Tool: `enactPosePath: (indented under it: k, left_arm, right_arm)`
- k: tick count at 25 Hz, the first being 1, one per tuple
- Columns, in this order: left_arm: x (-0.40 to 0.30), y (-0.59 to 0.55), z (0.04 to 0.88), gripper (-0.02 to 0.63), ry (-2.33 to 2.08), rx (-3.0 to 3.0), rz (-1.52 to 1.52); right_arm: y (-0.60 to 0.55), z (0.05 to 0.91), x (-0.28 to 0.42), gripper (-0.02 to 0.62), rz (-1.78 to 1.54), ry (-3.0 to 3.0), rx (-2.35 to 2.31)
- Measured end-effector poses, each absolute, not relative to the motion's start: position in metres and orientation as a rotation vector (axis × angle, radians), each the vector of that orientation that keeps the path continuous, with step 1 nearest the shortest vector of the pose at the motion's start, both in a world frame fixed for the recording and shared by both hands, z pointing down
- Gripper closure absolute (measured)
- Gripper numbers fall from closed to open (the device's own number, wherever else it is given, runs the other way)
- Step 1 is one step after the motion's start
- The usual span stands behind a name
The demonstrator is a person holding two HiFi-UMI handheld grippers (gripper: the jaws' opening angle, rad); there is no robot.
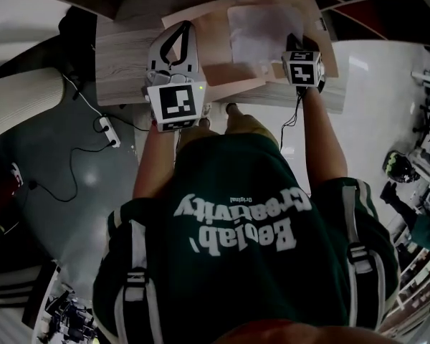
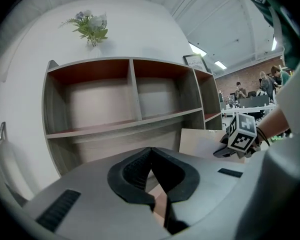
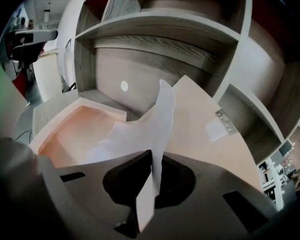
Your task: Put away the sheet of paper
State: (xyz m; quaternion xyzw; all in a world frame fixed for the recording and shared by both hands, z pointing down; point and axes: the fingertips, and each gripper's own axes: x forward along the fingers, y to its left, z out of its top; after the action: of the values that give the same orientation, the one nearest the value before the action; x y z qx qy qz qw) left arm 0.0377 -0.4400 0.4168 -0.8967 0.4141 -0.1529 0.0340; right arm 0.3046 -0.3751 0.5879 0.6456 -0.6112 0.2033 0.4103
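Sheet of paper (image 3: 160, 119) hangs pinched by one edge in my right gripper (image 3: 152, 159), jaws clamped on it, curling up ahead over the open folder (image 3: 210, 144) beneath. My left gripper (image 2: 151, 160) is closed on nothing, off to the side. Nothing steadies the folder, so it may slide, and the limp sheet could buckle.

Open-plan office: at right of the left gripper view, people (image 2: 264, 84) at desks (image 2: 251, 103), ceiling strip lights (image 2: 196, 49), brick wall (image 2: 245, 77).
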Motion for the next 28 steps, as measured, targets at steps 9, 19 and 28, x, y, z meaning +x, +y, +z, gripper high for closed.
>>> enactPosePath:
  k: [9, 19, 28]
  left_arm:
    - [0.027, -0.449, 0.436, 0.588, 1.393, -2.722, -0.52]
    - [0.007, -0.45, 0.452, 0.588, 1.546, -2.669, -0.591]
    - [-0.004, -0.451, 0.462, 0.588, 1.609, -2.651, -0.628]
  right_arm:
    - [-0.407, 0.631, 0.273, 0.561, 0.521, -1.631, 1.426]
    - [-0.425, 0.663, 0.232, 0.561, 0.559, -1.744, 1.266]
    - [-0.427, 0.687, 0.191, 0.561, 0.626, -1.81, 1.123]
